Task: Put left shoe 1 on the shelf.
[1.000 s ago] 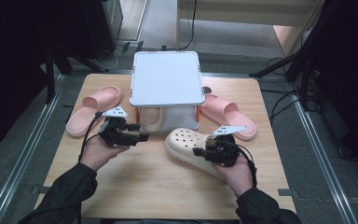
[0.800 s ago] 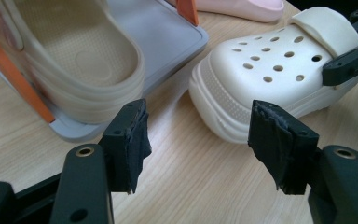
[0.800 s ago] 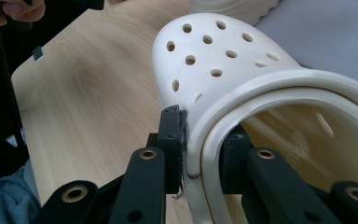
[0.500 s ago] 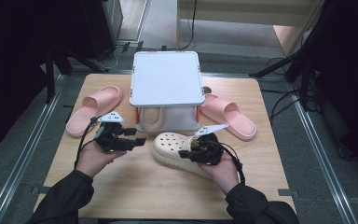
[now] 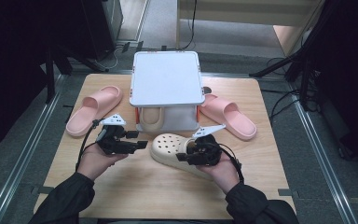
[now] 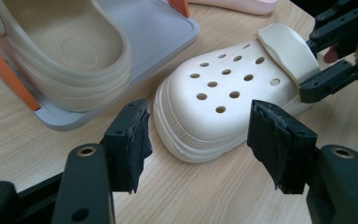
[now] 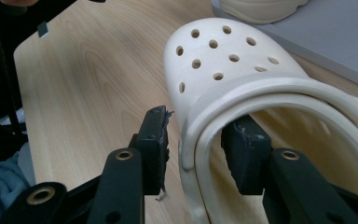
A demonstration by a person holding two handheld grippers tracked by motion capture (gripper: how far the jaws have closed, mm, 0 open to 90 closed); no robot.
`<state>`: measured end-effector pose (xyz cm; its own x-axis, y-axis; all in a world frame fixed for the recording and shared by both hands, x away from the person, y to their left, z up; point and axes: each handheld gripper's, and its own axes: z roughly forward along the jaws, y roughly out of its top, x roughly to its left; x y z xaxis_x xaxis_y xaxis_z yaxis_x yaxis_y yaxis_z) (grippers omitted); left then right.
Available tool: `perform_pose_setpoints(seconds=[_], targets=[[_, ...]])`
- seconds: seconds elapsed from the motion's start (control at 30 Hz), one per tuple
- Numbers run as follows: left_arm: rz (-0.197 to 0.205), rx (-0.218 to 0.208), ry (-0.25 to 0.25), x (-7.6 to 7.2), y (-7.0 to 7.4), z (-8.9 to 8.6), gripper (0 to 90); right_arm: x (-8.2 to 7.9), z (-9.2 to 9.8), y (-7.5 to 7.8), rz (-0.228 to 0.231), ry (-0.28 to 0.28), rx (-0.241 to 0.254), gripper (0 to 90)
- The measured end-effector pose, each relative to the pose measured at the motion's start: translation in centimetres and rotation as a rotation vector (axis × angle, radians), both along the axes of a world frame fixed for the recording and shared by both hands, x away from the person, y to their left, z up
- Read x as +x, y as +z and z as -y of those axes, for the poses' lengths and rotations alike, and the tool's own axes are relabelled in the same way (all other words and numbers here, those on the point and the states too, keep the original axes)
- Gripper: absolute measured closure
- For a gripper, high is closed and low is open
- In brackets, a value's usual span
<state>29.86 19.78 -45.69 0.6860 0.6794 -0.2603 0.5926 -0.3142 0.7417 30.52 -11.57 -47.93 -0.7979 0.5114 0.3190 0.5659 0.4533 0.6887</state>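
Clog (image 5: 175,147) now farther left, toe toward left claw (image 5: 142,144).

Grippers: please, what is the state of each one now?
Left gripper: open, empty, facing the cream clog.
Right gripper: jaws just opened; they straddle the clog's side wall, pads not pressing.

Two pink slides (image 5: 93,109) (image 5: 228,115) lie on the table, one on each side of the single grey rack (image 5: 166,77). Two cream clogs: one (image 5: 175,147) out on the tabletop, another (image 5: 151,118) under the rack's top. Two handheld grippers (image 5: 140,144) (image 5: 182,157).
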Motion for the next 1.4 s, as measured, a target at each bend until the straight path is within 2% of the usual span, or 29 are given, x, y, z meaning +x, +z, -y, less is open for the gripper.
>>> perform_pose_setpoints(seconds=[0.1,0.2,0.23,0.3,0.4,0.53,0.63,0.7,0.9,1.03,1.13,1.23,1.4], targets=[[0.003,-0.004,0.006,-0.1,0.1,0.2,40.7,-0.1,0.8,0.4,0.001,-0.006,0.014,63.6],[0.0,0.008,0.004,-0.3,0.1,0.6,48.6,-0.4,1.9,1.0,0.011,-0.01,0.03,70.0],[-0.005,0.017,0.006,-0.4,0.1,0.7,53.0,-0.4,2.3,1.2,0.008,-0.009,0.051,74.3],[-0.007,0.012,0.003,-0.5,0.1,0.9,61.4,-0.5,3.0,1.6,0.031,-0.027,0.071,78.5],[0.0,-0.01,0.005,-0.8,0.1,1.3,71.7,0.0,4.1,2.0,0.061,-0.066,0.087,85.8],[0.012,-0.016,-0.002,-1.3,-0.3,2.3,77.5,1.4,5.1,2.0,0.081,-0.117,0.083,90.0],[0.006,-0.012,-0.011,-1.4,-0.8,3.0,79.6,2.6,5.2,1.8,0.095,-0.14,0.083,90.0],[-0.013,-0.012,-0.02,-1.5,-1.2,3.4,79.9,3.4,5.2,1.6,0.1,-0.147,0.078,90.0],[-0.052,-0.008,-0.024,-1.5,-2.5,4.1,80.0,5.4,4.6,0.4,0.06,-0.152,0.057,89.4],[-0.065,0.013,-0.03,-1.4,-3.2,4.5,80.0,5.4,4.3,0.1,0.054,-0.141,0.038,89.2],[-0.054,0.077,-0.031,-1.3,-3.9,4.8,79.9,5.3,4.2,0.1,0.06,-0.14,0.035,89.3],[-0.075,0.038,-0.028,-1.0,-4.1,4.6,80.5,5.2,4.2,0.1,0.051,-0.148,0.036,89.2],[-0.069,0.037,-0.026,-0.9,-4.3,4.5,80.3,4.9,4.1,0.1,0.048,-0.143,0.032,89.3]])
